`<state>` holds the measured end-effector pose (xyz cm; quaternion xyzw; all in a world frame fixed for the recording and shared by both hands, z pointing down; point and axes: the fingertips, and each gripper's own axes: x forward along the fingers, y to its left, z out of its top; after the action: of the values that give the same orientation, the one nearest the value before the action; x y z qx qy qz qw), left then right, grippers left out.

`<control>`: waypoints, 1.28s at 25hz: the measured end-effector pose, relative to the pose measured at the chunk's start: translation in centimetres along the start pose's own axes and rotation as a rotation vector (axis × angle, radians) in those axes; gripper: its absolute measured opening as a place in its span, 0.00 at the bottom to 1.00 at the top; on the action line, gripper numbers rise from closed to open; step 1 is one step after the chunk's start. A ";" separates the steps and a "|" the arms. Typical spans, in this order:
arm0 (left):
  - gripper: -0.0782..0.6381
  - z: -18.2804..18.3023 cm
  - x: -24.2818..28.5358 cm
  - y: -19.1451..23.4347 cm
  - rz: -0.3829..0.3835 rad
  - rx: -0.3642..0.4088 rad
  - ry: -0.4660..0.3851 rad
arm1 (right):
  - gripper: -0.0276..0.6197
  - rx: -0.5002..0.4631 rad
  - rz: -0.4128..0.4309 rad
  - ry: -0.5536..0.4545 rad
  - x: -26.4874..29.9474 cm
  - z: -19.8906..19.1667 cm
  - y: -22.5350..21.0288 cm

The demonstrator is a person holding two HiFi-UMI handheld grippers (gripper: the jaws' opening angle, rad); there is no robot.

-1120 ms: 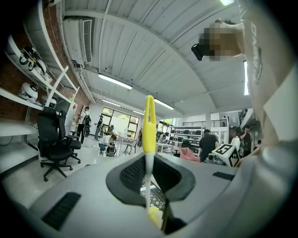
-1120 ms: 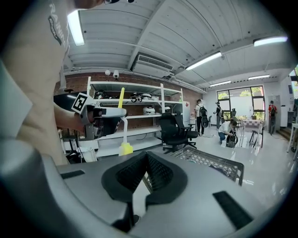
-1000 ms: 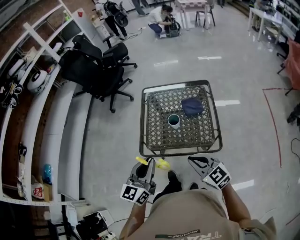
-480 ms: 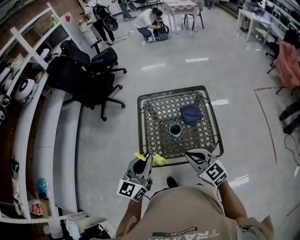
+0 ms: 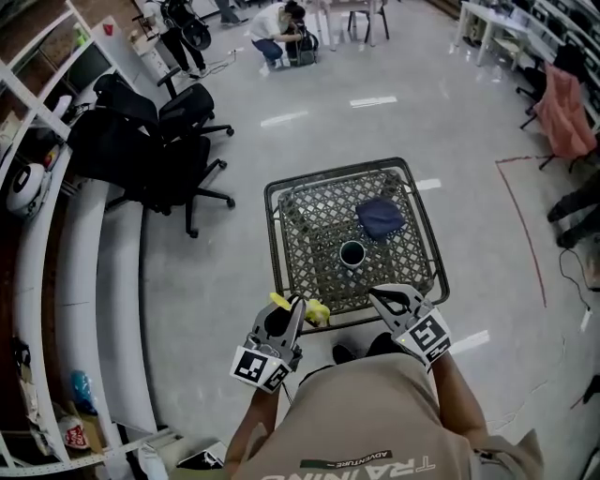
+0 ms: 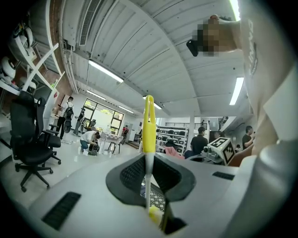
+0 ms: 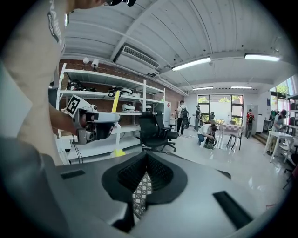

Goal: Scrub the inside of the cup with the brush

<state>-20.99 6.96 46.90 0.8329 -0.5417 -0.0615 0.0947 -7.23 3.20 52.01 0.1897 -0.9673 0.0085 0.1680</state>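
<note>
Entry: approach step, brush carried, cup not yet reached.
We hold the brush (image 5: 317, 310) clamped in the left gripper (image 5: 292, 309). The right gripper (image 5: 382, 295) is fully closed on nothing. The cup (image 5: 352, 253) stands upright mid-table (image 5: 273, 246), near a cloth (image 5: 382, 217). Next, we judge: open the right jaws, steady the cup, lower the brush in.

**Location: open-plan lab or workshop hall**

Large indoor hall with a polished grey floor (image 5: 450, 141) and a ribbed white ceiling (image 7: 209, 28) carrying strip lights (image 7: 193, 63) and an air-conditioning unit (image 7: 135, 58) (right gripper view, upper centre). White shelving (image 5: 112, 309) lines the left of the head view, with black office chairs (image 5: 150, 150) beside it. Work tables (image 5: 487, 19) stand at the upper right. A red line (image 5: 525, 225) marks the floor at right.
</note>
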 end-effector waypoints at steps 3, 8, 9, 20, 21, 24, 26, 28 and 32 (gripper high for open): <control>0.17 -0.1 1.1 0.6 -0.005 -0.012 0.000 | 0.07 -0.019 -0.018 0.016 0.0 0.3 -1.2; 0.17 -0.5 3.1 1.3 0.004 -0.025 0.005 | 0.07 -0.009 -0.017 0.015 0.6 0.1 -3.2; 0.17 -0.4 3.5 1.3 0.009 -0.026 0.004 | 0.07 -0.002 -0.009 0.017 0.7 -0.1 -3.6; 0.17 1.6 10.3 0.8 0.057 0.003 -0.001 | 0.07 -0.085 0.078 0.013 4.0 0.0 -10.4; 0.17 1.4 11.1 1.0 0.063 0.006 0.010 | 0.07 -0.088 0.087 0.016 4.1 -0.2 -10.9; 0.17 0.9 13.1 1.4 0.084 -0.010 0.032 | 0.07 -0.077 0.122 0.021 4.7 -0.9 -11.9; 0.17 0.7 14.0 1.3 0.100 -0.011 0.039 | 0.07 -0.074 0.146 0.019 4.9 -1.2 -12.3; 0.17 1.0 15.0 1.1 0.114 0.001 0.038 | 0.07 -0.080 0.165 0.021 4.9 -1.6 -12.8; 0.17 1.5 16.5 1.1 0.136 0.015 0.024 | 0.07 -0.060 0.215 0.014 5.2 -2.6 -13.4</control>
<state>-15.55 -8.71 45.64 0.7957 -0.5961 -0.0409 0.0990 -6.00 -10.94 55.55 0.0799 -0.9807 -0.0012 0.1786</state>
